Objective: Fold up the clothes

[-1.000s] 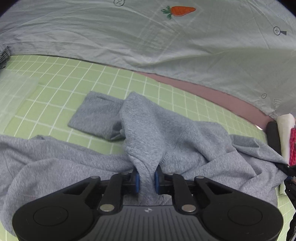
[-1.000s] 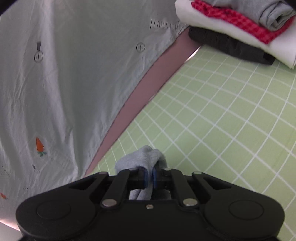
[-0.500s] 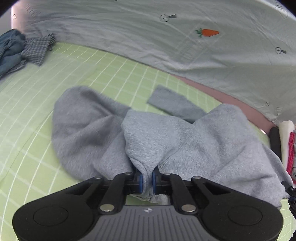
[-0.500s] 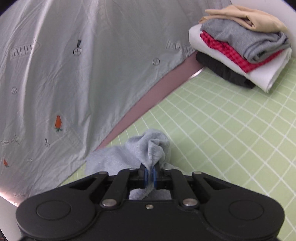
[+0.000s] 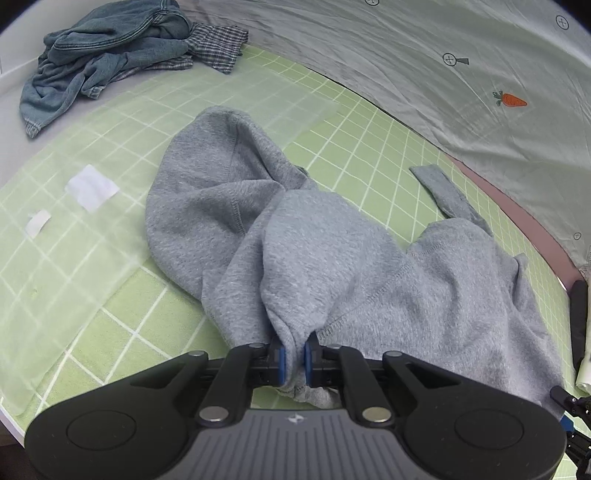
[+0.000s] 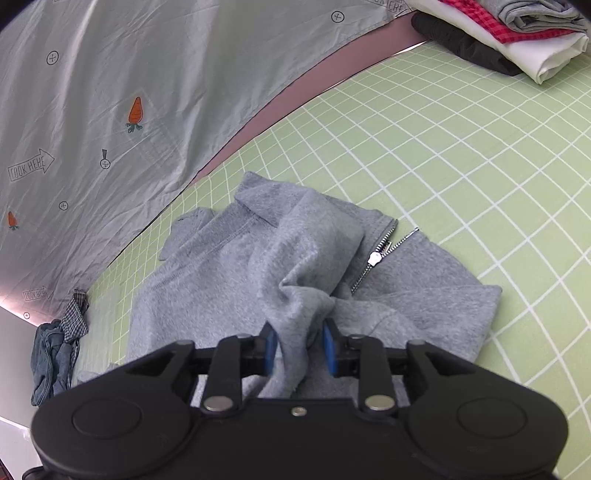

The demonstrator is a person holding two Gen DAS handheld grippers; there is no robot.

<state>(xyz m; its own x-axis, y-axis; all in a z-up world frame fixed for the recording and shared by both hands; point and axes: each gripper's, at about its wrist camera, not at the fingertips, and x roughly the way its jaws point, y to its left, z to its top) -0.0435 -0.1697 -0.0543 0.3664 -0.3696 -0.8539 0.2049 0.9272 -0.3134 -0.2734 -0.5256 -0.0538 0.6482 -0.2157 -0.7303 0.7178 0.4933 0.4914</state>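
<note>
A pale sheet (image 5: pixel 461 44) printed with small carrots hangs along the back, filling the 12 to 2 o'clock stretch of the left wrist view and the 9 to 12 o'clock stretch of the right wrist view. Below it lies a green mat (image 6: pixel 461 155) ruled in white squares, with a strip of pinkish table edge (image 6: pixel 295 107) between mat and sheet.

In the middle of the mat lies the gray hoodie (image 5: pixel 369 266), rumpled and partly doubled over itself. Its hood (image 5: pixel 214 184) spreads toward 10 o'clock in the left wrist view, and 1 sleeve end (image 5: pixel 439 188) points toward 2 o'clock. In the right wrist view its metal zipper (image 6: pixel 380 254) lies open just right of center.

At 1 o'clock in the right wrist view sits a stack of folded clothes (image 6: pixel 517 33): black at the bottom, then white, red check and gray. A loose heap of denim and checked cloth (image 5: pixel 110 51) lies at 11 o'clock in the left wrist view, off the mat's corner.

The left gripper (image 5: pixel 294 360) sits at 6 o'clock, its blue pads pinched narrow on a bunched edge of the hoodie. The right gripper (image 6: pixel 300 350) has its jaws opening, a fold of the hoodie standing between the blue pads, which look parted from it.

2 small white paper scraps (image 5: pixel 90 186) lie at 9 o'clock on the mat.
</note>
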